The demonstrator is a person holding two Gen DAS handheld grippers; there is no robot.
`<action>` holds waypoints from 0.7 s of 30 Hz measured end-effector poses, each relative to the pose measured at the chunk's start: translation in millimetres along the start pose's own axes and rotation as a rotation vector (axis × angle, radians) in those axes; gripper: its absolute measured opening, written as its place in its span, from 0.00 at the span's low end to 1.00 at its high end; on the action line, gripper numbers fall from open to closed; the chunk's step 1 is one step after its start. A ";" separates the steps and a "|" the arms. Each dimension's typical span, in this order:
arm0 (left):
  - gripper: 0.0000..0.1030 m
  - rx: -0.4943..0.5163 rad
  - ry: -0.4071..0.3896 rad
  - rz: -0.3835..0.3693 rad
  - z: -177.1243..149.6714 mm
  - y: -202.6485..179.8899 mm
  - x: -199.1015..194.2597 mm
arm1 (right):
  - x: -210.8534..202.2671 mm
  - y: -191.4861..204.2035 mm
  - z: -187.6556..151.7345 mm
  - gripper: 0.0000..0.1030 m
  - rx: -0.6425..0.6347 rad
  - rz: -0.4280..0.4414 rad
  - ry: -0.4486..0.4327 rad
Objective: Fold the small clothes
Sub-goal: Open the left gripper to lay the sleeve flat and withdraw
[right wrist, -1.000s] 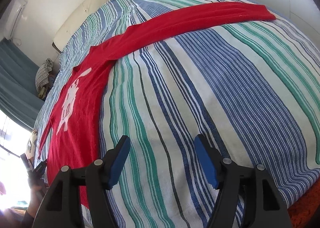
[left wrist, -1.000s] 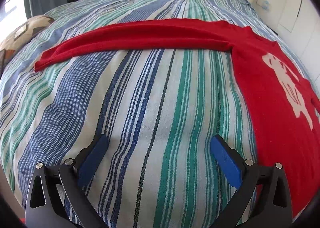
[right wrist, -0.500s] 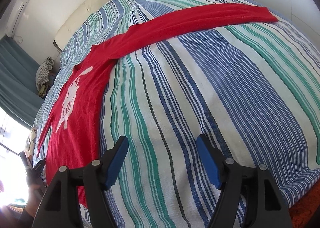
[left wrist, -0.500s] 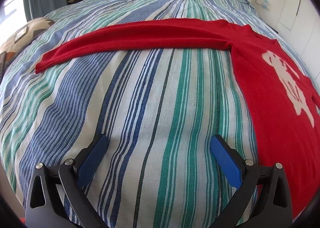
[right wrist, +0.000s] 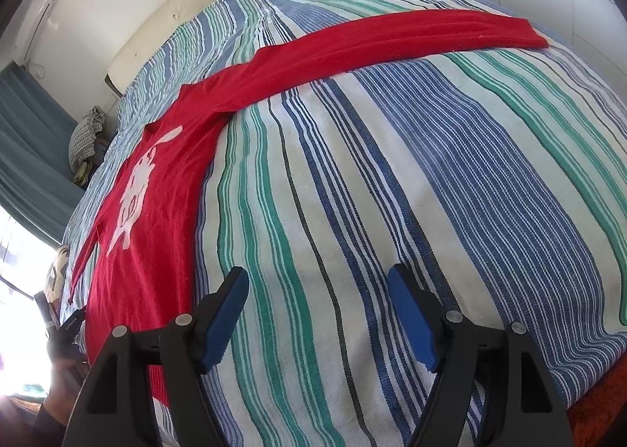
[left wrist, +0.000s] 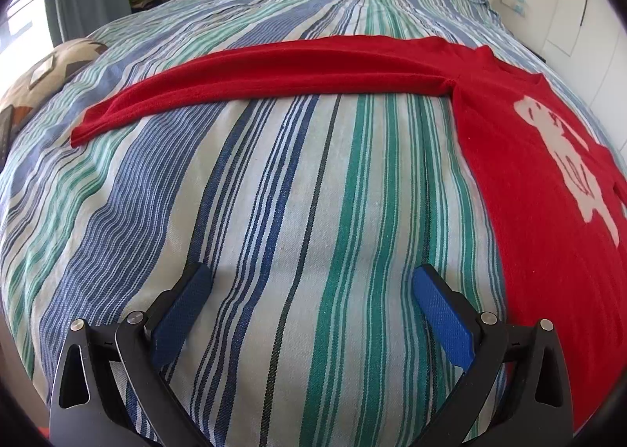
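We see a bed (left wrist: 274, 212) covered by a blue, green and white striped bedspread (right wrist: 392, 172). On it a red long-sleeved sweater (left wrist: 529, 192) with a pale print lies flat, one sleeve (left wrist: 254, 75) stretched leftward across the stripes, the other sleeve (right wrist: 411, 39) rightward.

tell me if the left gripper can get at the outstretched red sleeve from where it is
Probably yes. The left gripper is open and empty over bare striped bedspread, and nothing lies between it and the red sleeve stretched flat ahead.
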State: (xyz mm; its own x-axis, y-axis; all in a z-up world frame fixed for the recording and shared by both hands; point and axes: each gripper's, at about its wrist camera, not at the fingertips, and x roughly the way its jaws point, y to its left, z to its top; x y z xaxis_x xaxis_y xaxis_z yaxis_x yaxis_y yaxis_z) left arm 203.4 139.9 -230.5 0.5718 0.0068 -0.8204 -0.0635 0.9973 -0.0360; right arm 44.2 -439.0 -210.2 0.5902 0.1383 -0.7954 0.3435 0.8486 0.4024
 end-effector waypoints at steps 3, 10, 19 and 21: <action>1.00 0.003 -0.001 0.005 -0.6 -1.0 -0.3 | 0.2 0.1 -0.1 0.72 -0.001 -0.001 0.000; 1.00 0.003 -0.002 0.006 -0.7 -1.6 -0.3 | -0.1 0.4 -0.4 0.72 -0.001 -0.002 0.000; 1.00 0.003 -0.002 0.006 -0.6 -1.9 -0.4 | -0.4 0.9 -1.0 0.72 -0.002 -0.002 0.000; 1.00 0.003 -0.002 0.006 -0.6 -1.9 -0.4 | -0.4 0.9 -1.0 0.72 -0.002 -0.003 0.000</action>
State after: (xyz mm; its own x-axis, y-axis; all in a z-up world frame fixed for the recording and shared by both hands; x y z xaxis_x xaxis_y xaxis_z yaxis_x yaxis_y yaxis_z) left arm 202.8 138.0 -230.5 0.5727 0.0132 -0.8197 -0.0645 0.9975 -0.0290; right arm 43.5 -437.8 -210.0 0.5894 0.1360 -0.7963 0.3433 0.8502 0.3992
